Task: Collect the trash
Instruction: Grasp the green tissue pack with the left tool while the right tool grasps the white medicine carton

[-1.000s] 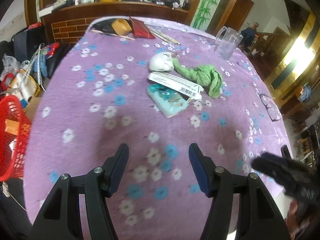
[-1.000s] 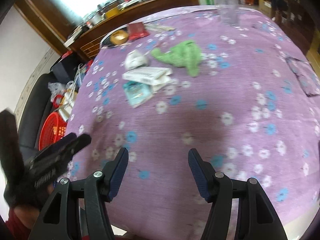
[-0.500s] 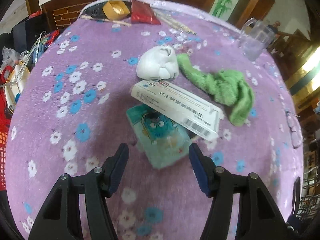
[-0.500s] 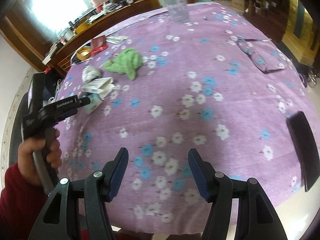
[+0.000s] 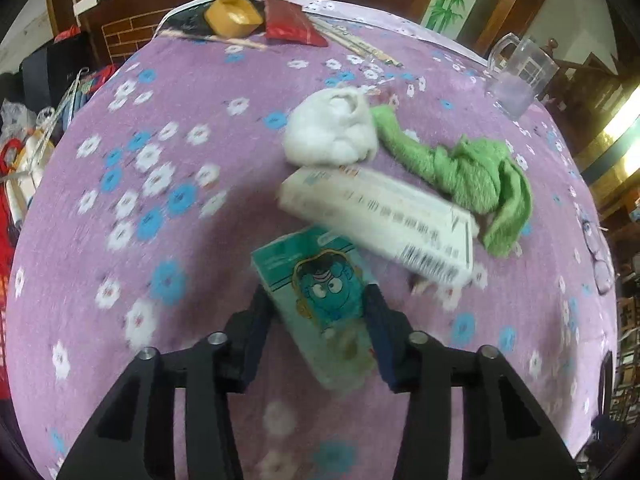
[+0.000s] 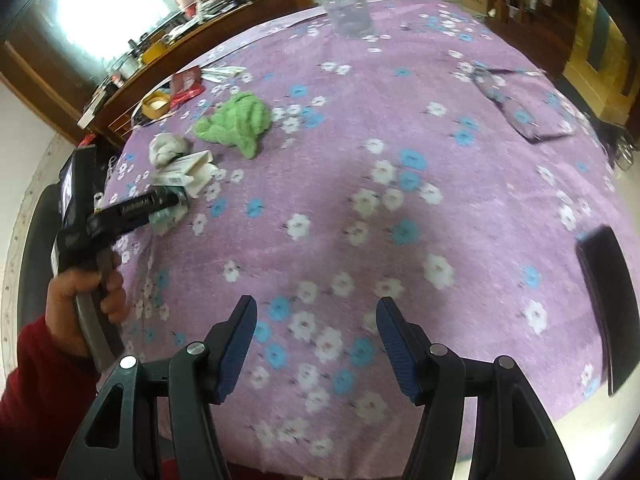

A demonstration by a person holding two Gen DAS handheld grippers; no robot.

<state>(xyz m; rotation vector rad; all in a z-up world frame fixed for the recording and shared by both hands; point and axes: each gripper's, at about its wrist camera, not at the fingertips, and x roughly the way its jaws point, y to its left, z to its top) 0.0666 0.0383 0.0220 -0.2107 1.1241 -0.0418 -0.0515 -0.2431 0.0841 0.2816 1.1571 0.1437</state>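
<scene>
Left gripper [image 5: 318, 322], left wrist view: its two dark fingers stand one on each side of a teal tissue pack [image 5: 320, 300] printed with a blue cartoon face, the pads touching or nearly touching the pack's long sides; whether they press it firmly cannot be told. The pack lies on a purple flowered tablecloth [image 5: 160, 208]. A white carton [image 5: 380, 224] with a barcode rests over the pack's far end, blurred. Just beyond the carton sits a crumpled white tissue wad [image 5: 332, 132], and a green cloth [image 5: 472, 172] lies to its right, touching the wad and close beside the carton. Far across the table are a clear jug [image 5: 518, 76], a yellow tape roll [image 5: 232, 16] and a red packet [image 5: 292, 24]. A pair of glasses [image 5: 598, 256] lies near the right edge.

Right gripper [image 6: 316, 320], right wrist view: jaws spread wide with nothing between them, held above bare tablecloth [image 6: 400, 200] at the near edge. At left, the person's left hand [image 6: 76, 300], in a red sleeve, holds the left gripper [image 6: 160, 204], whose fingers reach the teal tissue pack [image 6: 170, 220] beneath the white carton [image 6: 184, 168]. The tissue wad [image 6: 168, 148] and green cloth [image 6: 236, 124] lie beyond. A dark phone [image 6: 608, 308] lies at the right edge, well apart from the trash pile.
</scene>
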